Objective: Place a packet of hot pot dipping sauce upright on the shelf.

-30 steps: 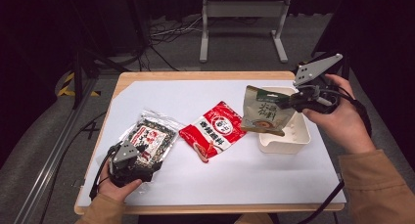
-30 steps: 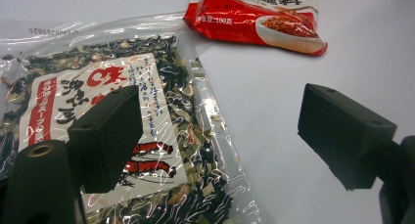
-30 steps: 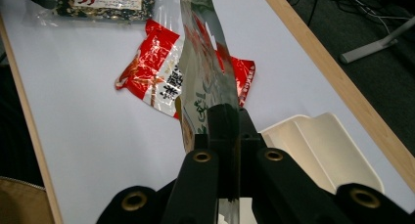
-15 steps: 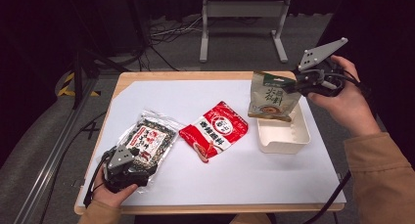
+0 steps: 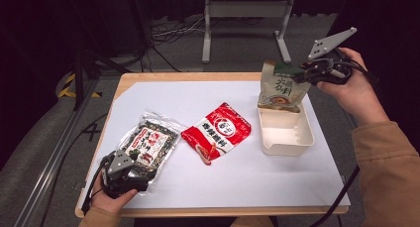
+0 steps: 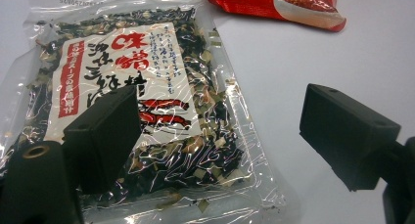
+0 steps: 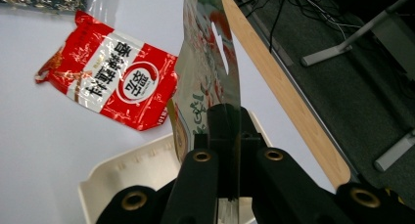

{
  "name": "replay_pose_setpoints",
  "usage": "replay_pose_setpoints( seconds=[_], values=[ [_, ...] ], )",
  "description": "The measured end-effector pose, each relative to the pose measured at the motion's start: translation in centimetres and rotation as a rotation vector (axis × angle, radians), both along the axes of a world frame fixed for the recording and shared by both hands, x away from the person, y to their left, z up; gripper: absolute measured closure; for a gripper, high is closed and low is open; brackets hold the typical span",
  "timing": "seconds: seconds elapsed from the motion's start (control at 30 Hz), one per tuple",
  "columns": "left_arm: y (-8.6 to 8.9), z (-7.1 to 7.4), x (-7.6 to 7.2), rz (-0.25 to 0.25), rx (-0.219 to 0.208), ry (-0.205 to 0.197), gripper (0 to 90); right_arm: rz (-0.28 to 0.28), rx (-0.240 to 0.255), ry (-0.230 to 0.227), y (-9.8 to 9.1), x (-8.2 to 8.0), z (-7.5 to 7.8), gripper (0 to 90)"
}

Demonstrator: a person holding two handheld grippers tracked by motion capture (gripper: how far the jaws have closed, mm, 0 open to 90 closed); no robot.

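Right gripper [image 5: 303,70] clamps the beige-green foil pouch [image 5: 281,87] hanging above the white plastic tray [image 5: 286,133]; left gripper [image 6: 215,136] gapes over the clear seaweed packet [image 6: 142,111].

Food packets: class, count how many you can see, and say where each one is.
3. The clear seaweed packet lies at the table's front left, the red packet lies mid-table, and the beige packet hangs from the right gripper above the white tray.

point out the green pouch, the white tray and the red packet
green pouch [image 5: 280,88], high view, front label.
white tray [image 5: 286,146], high view, near rim.
red packet [image 5: 218,131], high view, middle of its face.
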State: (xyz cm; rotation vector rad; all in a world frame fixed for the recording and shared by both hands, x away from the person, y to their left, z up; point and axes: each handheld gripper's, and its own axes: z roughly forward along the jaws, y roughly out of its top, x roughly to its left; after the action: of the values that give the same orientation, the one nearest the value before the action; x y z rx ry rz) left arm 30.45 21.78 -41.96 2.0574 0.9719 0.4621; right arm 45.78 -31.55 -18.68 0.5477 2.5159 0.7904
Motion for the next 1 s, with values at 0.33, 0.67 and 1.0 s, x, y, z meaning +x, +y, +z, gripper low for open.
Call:
replay_pose_setpoints(
  seconds=[0.33, 0.67, 1.0],
  values=[
    [-0.2, -0.2, 0.3, 0.002, 0.002, 0.004, 15.7, -0.011, 0.003, -0.031, -1.5, 2.1, -0.2, 89.0],
    [-0.3, -0.1, 0.4, -0.008, 0.007, 0.007, 15.7, -0.014, 0.005, -0.058, -2.2, 3.7, -0.6, 89.2],
    [0.0, -0.2, 0.1, 0.01, 0.002, 0.006, 15.7, 0.008, 0.006, -0.099, -2.5, 5.7, -1.4, 89.1]
  ],
)
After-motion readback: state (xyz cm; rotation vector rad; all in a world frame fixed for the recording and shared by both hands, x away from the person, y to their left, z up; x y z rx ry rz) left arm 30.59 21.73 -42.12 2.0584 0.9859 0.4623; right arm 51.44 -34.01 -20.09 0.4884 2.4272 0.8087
